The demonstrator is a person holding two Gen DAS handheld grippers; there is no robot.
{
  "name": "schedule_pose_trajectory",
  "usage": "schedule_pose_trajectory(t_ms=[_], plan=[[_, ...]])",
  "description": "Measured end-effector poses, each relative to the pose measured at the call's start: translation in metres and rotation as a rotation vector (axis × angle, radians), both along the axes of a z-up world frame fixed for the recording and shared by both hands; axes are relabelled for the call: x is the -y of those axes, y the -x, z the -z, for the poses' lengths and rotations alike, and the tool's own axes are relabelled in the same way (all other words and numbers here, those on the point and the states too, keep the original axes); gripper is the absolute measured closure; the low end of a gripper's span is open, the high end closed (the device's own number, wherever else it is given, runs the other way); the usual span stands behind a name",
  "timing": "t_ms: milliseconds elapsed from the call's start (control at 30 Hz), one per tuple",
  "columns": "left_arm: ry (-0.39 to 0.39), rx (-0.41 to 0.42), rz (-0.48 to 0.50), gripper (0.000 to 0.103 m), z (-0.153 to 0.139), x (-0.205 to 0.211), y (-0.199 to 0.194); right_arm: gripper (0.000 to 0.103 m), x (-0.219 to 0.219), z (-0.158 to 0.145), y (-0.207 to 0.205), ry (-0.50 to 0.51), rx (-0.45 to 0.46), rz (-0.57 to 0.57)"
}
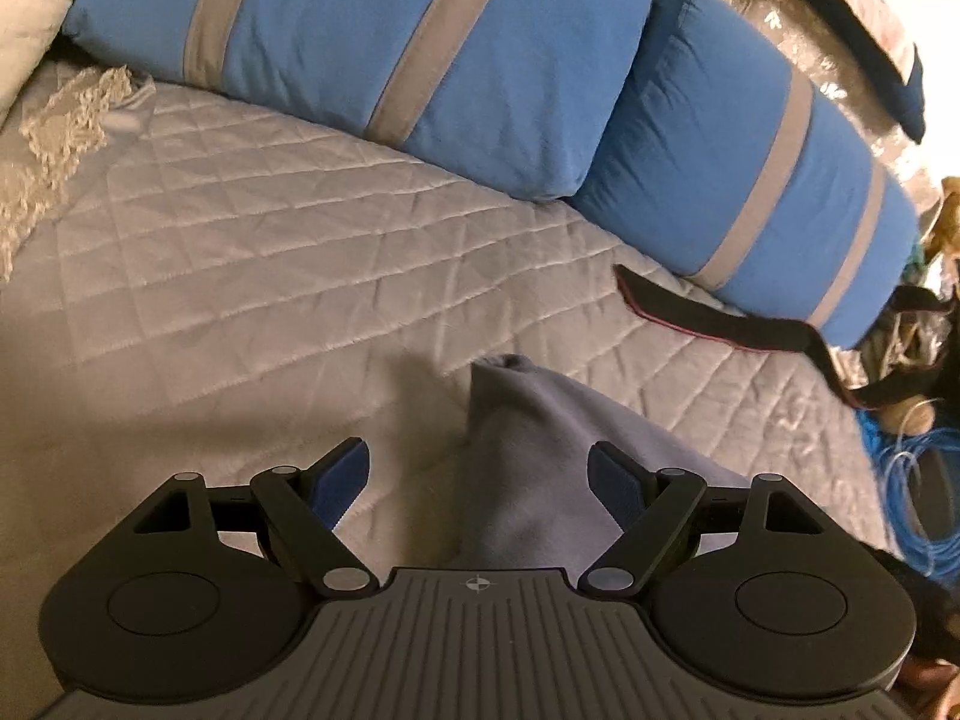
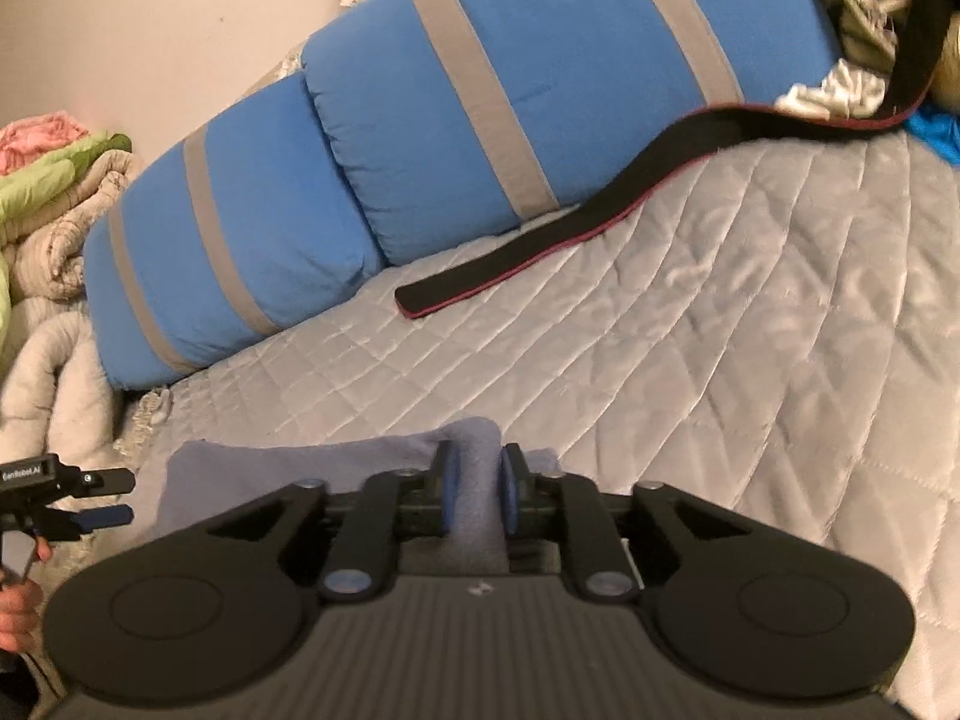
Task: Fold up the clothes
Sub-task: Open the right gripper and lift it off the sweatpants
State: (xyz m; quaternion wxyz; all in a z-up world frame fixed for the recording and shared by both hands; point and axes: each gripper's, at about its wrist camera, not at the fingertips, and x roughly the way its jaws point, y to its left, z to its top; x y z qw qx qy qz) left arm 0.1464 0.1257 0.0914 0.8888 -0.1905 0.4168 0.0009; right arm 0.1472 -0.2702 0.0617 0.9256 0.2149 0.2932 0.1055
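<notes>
Setting: a bed (image 1: 252,252) under a grey quilted cover, two blue bolster pillows (image 1: 384,42) with grey bands along its far side, a black strap (image 2: 540,240) with a red edge trailing across the quilt beside them. Crumpled bedding (image 2: 54,228) is heaped at the left edge of the right wrist view.

Item: one grey-lilac garment (image 1: 540,468), soft knit, lying on the near part of the quilt, directly in front of both of your tools.

Left claw (image 1: 480,480): jaws stand wide apart and empty. The garment's raised corner sits between them, but the left pad is clear of the cloth; whether the right pad brushes it you cannot tell.

Right claw (image 2: 477,498): narrowed around a rolled ridge of the garment (image 2: 336,468). The blue pads sit just beside the ridge on either side. A firm pinch cannot be told; a thin gap seems to remain.

Step in hand: you are taking hold of the cloth, judged early in the fold, the garment being bunched and not yet squared.

Next move calls for: a sure pinch with the right claw, then the left claw closing on the peaked corner, so both hold an edge before any lift.

Orientation: in the left wrist view the garment tapers to a peak pointing away toward the pillows.

Long axis: judged to run from near you toward the pillows; much of it is hidden beneath the tools.
</notes>
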Motion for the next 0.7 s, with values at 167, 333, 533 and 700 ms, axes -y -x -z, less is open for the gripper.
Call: schedule_pose_trajectory(t_ms=[167, 333, 533, 700], plan=[[0.048, -0.009, -0.004, 0.024, 0.001, -0.004, -0.006, 0.065, -0.014, -0.014, 0.017, 0.105, 0.166, -0.054], [0.111, 0.042, 0.104, 0.024, -0.006, 0.012, -0.012, 0.070, -0.042, -0.021, 0.027, 0.249, 0.273, -0.178], [0.017, 0.030, 0.183, 0.024, 0.001, 0.047, -0.031, 0.079, -0.060, -0.007, 0.010, 0.397, 0.166, -0.158], [-0.106, -0.033, 0.203, 0.024, 0.024, 0.072, -0.048, 0.088, -0.043, 0.002, -0.004, 0.334, 0.059, -0.089]])
